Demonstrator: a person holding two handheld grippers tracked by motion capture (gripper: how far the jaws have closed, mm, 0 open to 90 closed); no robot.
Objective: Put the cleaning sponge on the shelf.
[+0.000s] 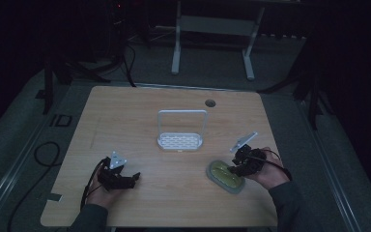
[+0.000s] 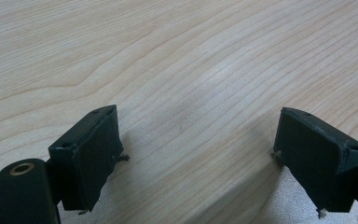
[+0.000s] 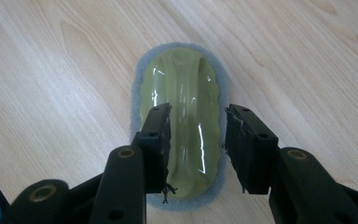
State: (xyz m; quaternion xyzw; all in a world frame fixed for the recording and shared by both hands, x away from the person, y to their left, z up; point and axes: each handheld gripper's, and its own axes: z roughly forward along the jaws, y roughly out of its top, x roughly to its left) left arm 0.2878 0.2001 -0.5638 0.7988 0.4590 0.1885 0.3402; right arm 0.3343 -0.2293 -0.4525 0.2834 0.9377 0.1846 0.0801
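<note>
Your left gripper [image 1: 134,178] sits near the near-left part of the wooden table [image 1: 125,121], jaws spread wide, nothing between them, just bare wood grain below in the left gripper view. Your right gripper [image 3: 196,140] is over the scrubber pad [image 3: 182,107] at the near right, jaws parted and straddling its raised green handle; contact with the handle can't be confirmed. The pad lies flat, grey felt base rimming the green top. White wire rack [image 1: 181,130] stands upright mid-table, well apart from both grippers.

Left claw [image 2: 198,154] spread wide — right claw [image 3: 196,144] half-open.
</note>
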